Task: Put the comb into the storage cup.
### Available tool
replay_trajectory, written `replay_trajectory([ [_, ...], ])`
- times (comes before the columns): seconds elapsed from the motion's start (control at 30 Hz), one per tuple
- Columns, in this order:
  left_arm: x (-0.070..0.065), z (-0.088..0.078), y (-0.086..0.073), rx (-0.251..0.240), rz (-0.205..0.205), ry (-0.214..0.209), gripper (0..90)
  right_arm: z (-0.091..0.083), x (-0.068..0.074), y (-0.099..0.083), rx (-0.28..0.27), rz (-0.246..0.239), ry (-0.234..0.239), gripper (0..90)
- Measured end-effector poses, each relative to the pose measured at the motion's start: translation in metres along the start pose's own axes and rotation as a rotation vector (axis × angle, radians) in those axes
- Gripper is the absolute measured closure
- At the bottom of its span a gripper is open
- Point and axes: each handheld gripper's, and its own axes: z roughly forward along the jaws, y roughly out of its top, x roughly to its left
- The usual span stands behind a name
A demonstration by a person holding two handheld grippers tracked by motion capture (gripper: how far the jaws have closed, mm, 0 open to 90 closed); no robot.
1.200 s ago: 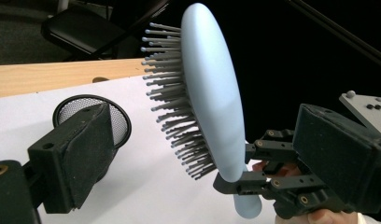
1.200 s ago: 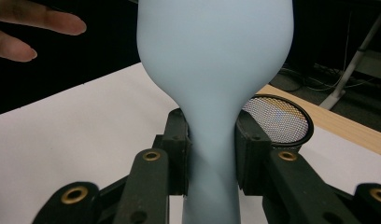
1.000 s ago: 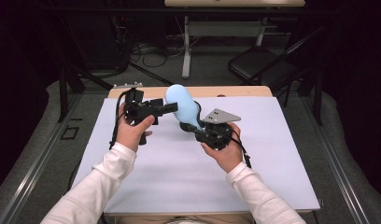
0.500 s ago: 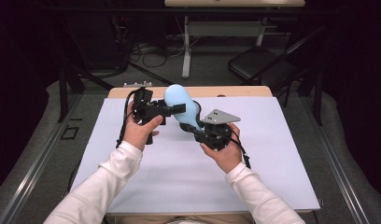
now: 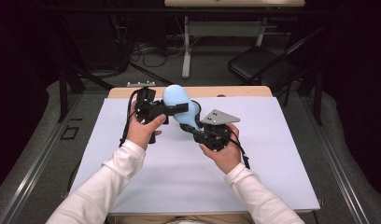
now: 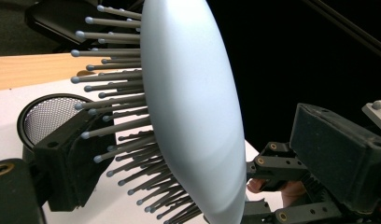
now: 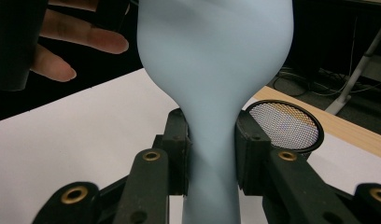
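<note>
Pale blue hairbrush (image 5: 179, 105) held up above the white sheet (image 5: 188, 186), just above centre of the high view, broad head toward the upper left, handle slanting down to the right. Right gripper (image 5: 198, 134), right of centre there, clenched on the hairbrush handle; in the right gripper view, both jaws pressed flat against the narrow neck (image 7: 212, 154) at lower centre, the head widening toward the top edge. Left gripper (image 5: 177, 108), left of centre in the high view, released and spread wide around the head: one jaw among the grey bristles (image 6: 114, 116) at lower left of the left gripper view, smooth back of the head filling the middle. Jaws just closing slightly. Round black mesh strainer (image 7: 284, 125) lying on the sheet, right of centre in the right gripper view.
</note>
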Motion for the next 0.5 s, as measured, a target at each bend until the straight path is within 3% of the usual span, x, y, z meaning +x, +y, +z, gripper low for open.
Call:
replay_trajectory([
  [0.5,-0.0003,0.0062,0.0002,-0.003,-0.010,-0.019,9.5,-0.0002,0.0023,0.0001,-0.006,0.000,0.009,69.5],
])
